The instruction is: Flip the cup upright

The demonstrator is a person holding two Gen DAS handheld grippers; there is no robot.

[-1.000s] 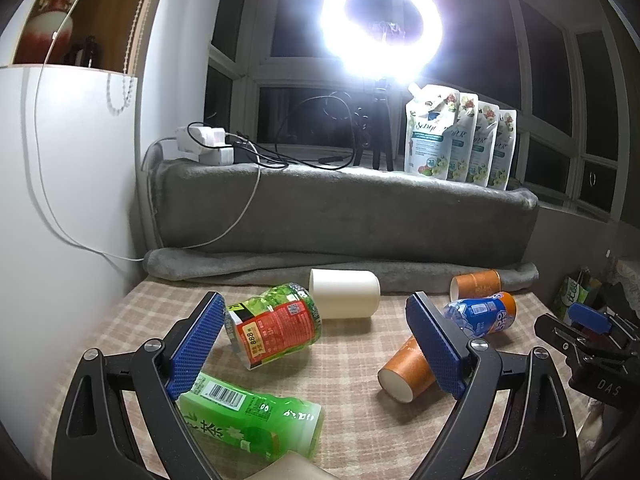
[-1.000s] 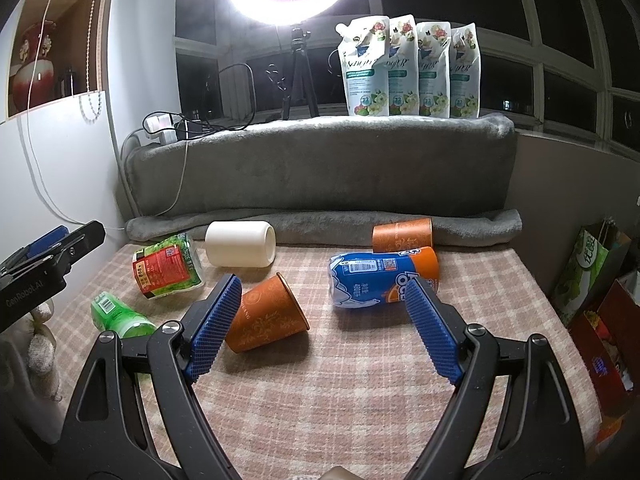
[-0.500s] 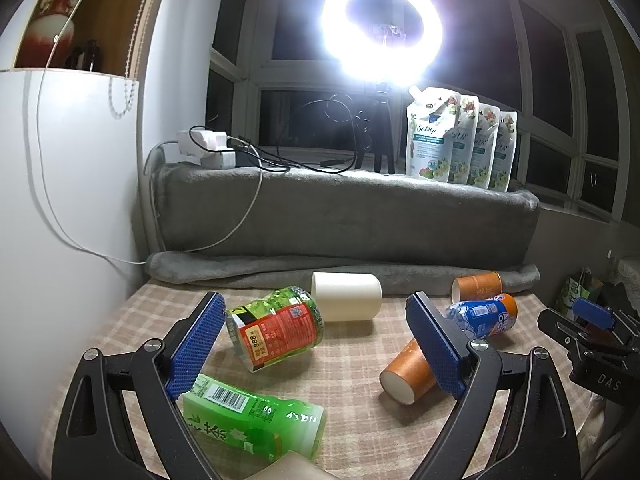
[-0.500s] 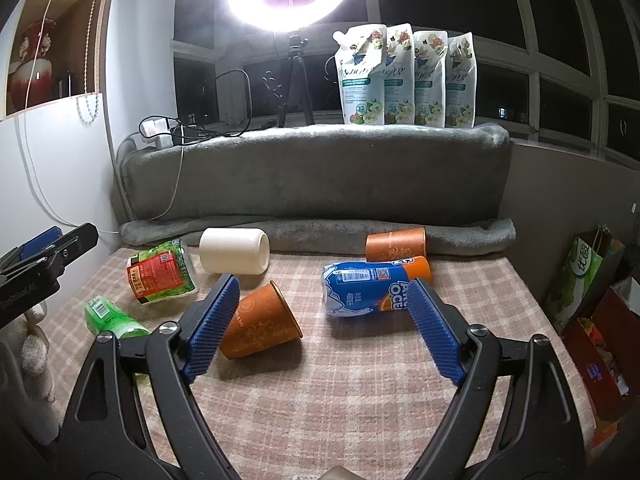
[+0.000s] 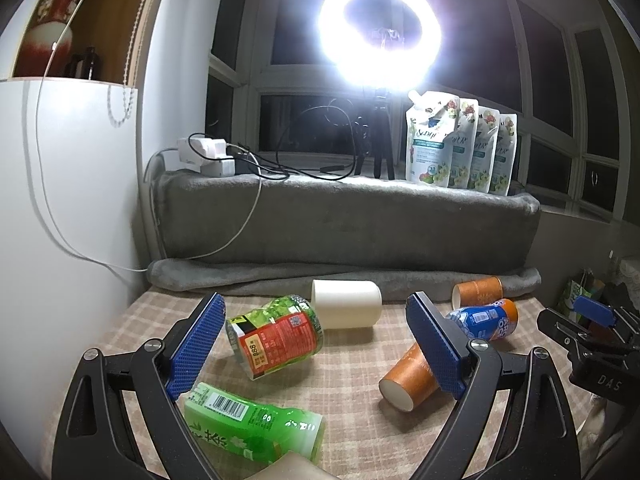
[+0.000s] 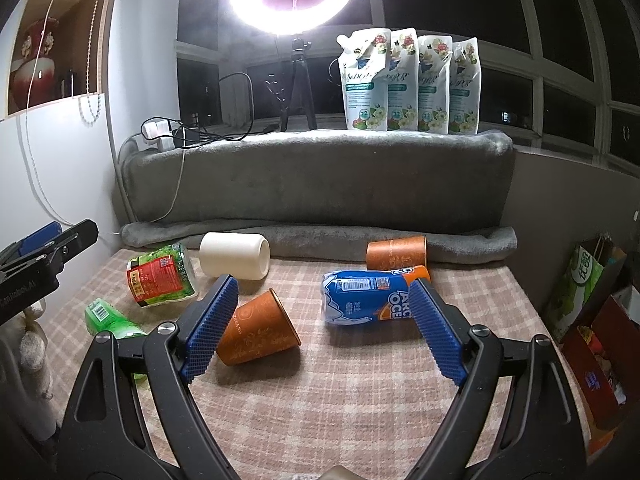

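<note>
An orange paper cup lies on its side on the checked cloth, partly behind my right gripper's left finger; it also shows in the left wrist view. A second orange cup lies on its side by the grey blanket roll. A white cup lies on its side at the back left, also seen in the left wrist view. My right gripper is open and empty above the cloth. My left gripper is open and empty, with a green-and-red can lying between its fingers further back.
A blue-and-orange bottle lies on its side right of centre. A green bottle lies near the left gripper. A grey blanket covers the ledge behind. Refill pouches and a ring light stand on it. Bags stand at the right.
Both grippers have drawn back and risen slightly, so the objects sit a little farther off. Both stay open and nothing on the cloth has moved.
</note>
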